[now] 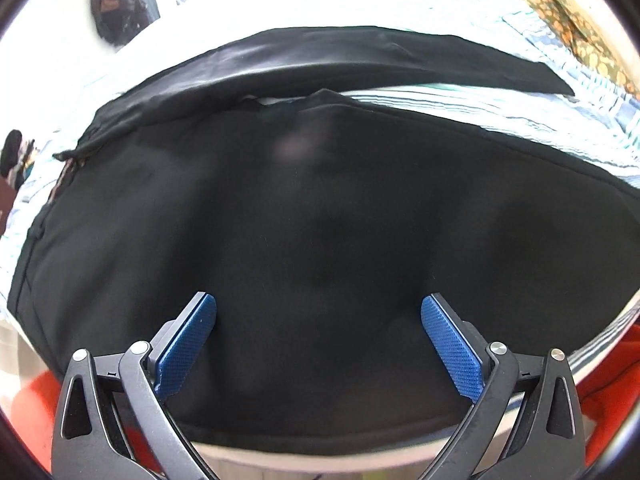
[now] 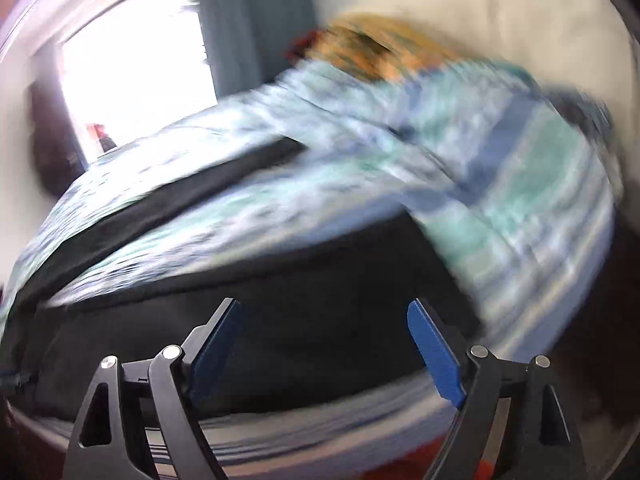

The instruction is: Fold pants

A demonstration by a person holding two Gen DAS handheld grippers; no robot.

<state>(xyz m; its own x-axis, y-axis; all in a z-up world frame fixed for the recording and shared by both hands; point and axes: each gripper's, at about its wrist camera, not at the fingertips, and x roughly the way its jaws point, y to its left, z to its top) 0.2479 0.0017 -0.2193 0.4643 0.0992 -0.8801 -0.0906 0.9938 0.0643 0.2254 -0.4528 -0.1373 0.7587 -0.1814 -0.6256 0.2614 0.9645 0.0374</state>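
A big bed (image 1: pixel 520 104) fills most of the room. Its sheet has stripes of light green, blue and white. At the far end of the bed lies a crumpled blanket (image 1: pixel 560 12) with orange and yellow spots. Behind the bed is a bright window (image 2: pixel 136 64), and lots of white light comes in through it. A grey-blue curtain (image 2: pixel 256 24) hangs beside the window. The wall (image 2: pixel 500 16) next to the curtain is pale cream. Below the near edge of the bed, something orange-red (image 1: pixel 608 380) shows. The right wrist view is very blurry.
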